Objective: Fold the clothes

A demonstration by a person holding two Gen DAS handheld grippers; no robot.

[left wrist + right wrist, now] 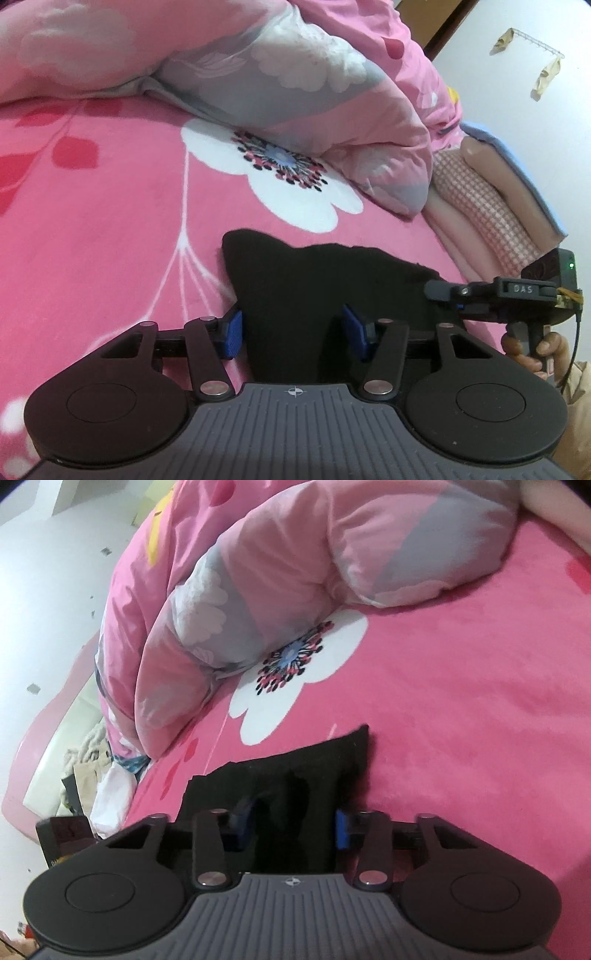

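- The black cloth (325,280) lies flat on the pink bedspread (110,221), at its near edge; its near part is cut off by both gripper bodies, so its full shape cannot be told.
- It is so dark that folds, seams and weave do not show; only the outline reads, with one pointed corner toward the white flower print (266,173).
- Left gripper (291,334): blue ribbed pads (232,334) stand apart on either side of the cloth; whether they press on it cannot be told.
- Right gripper (291,829): its jaws are narrower, with cloth bunched up between them. The left pad is blurred and in shadow, so a firm pinch cannot be confirmed.
- In the left view the right gripper shows from the side, and the hand (532,350) on its handle is partly cut off by the frame.
- Bedspread is plush, fleece-like; the quilt (295,74) behind is puffy, smooth, pink and grey, heaped in rounded rolls.
- A checked pillow (487,218) lies beyond the quilt in the left view.
- Blurred clutter (92,768) lies beside the bed.
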